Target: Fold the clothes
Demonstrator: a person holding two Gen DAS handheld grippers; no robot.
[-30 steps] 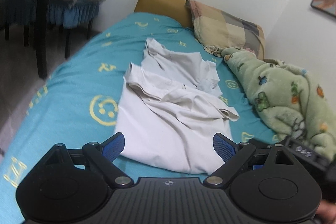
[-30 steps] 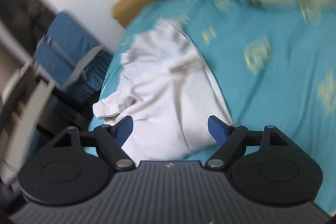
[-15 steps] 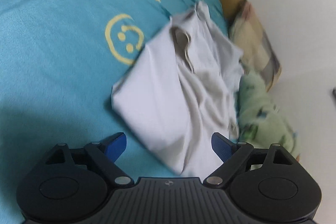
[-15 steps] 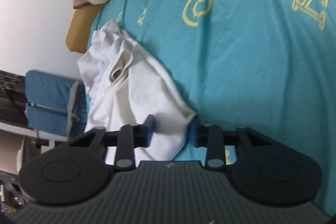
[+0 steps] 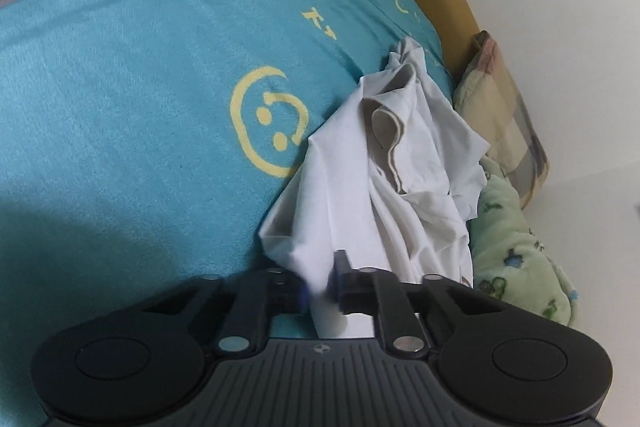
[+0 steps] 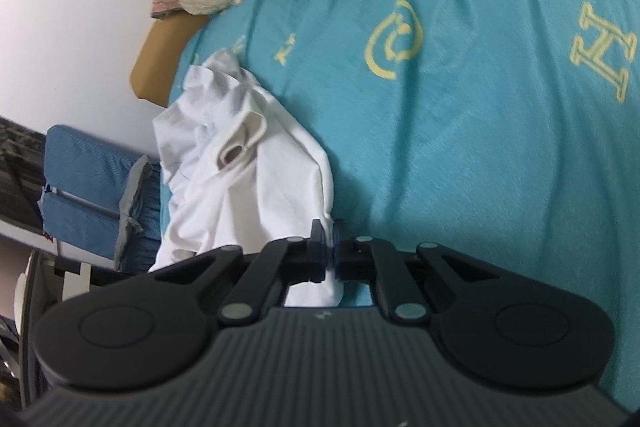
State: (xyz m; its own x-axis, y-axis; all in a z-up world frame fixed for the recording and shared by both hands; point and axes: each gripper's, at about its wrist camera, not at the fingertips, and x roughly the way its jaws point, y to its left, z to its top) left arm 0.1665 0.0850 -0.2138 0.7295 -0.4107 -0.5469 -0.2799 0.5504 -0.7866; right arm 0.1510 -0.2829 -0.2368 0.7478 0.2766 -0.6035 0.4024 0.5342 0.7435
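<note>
shirt (image 5: 360,195) lying crumpled on teal bedsheet (image 5: 140,87), near pillow (image 5: 508,107). left gripper (image 5: 320,291) and right gripper (image 6: 329,251) both clamping near hem corners. judging next: lifting evenly, pulling hem taut, avoiding dragging sheet.

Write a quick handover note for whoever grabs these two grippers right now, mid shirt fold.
Left gripper: jaws shut on the near hem of the white shirt.
Right gripper: jaws shut on another part of that hem.
The shirt lies crumpled on the teal bedsheet, collar away from you, beside the green blanket and the plaid pillow.
Done: both grips taken.
Left: spread the shirt flat, then all the folds.
</note>
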